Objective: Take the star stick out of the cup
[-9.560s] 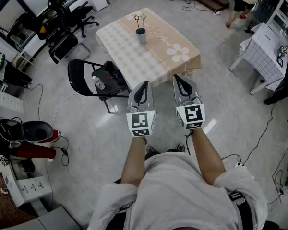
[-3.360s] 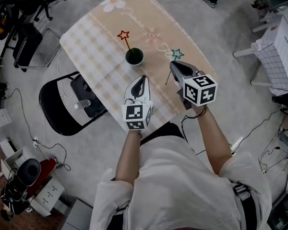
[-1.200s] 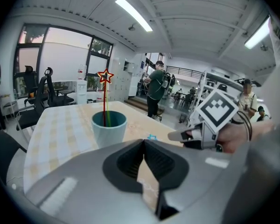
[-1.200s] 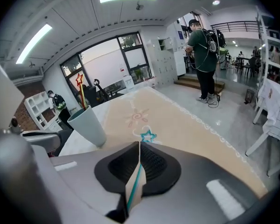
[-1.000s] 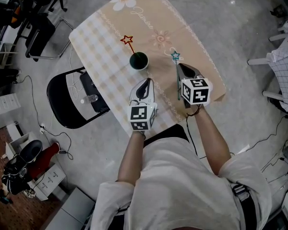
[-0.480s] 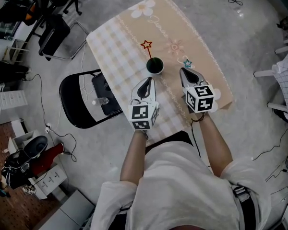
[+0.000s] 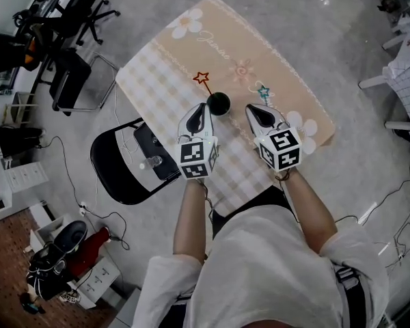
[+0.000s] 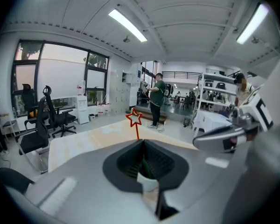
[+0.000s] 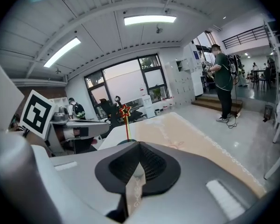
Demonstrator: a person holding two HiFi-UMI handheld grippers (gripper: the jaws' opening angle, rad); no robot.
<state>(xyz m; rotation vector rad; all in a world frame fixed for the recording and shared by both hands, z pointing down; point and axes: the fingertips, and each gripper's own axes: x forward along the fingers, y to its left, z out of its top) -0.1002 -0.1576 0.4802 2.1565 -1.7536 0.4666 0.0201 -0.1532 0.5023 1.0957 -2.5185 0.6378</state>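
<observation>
A dark-rimmed cup stands on the beige table with a red star stick upright in it. A teal star stick is out of the cup, on the cloth just beyond my right gripper; its shaft is hard to trace. My left gripper points at the cup from the near left, jaws together. The left gripper view shows the red star and the white cup straight ahead. The right gripper view shows the red star ahead and nothing between the jaws.
A black folding chair with a bottle and a dark bag stands at the table's left. Office chairs lie further left. Cables run over the floor. A person stands far off in the room.
Both grippers have closed in on the cup. The teal stick that ran alongside the right gripper a second ago now shows only its star beyond that gripper's tip.
</observation>
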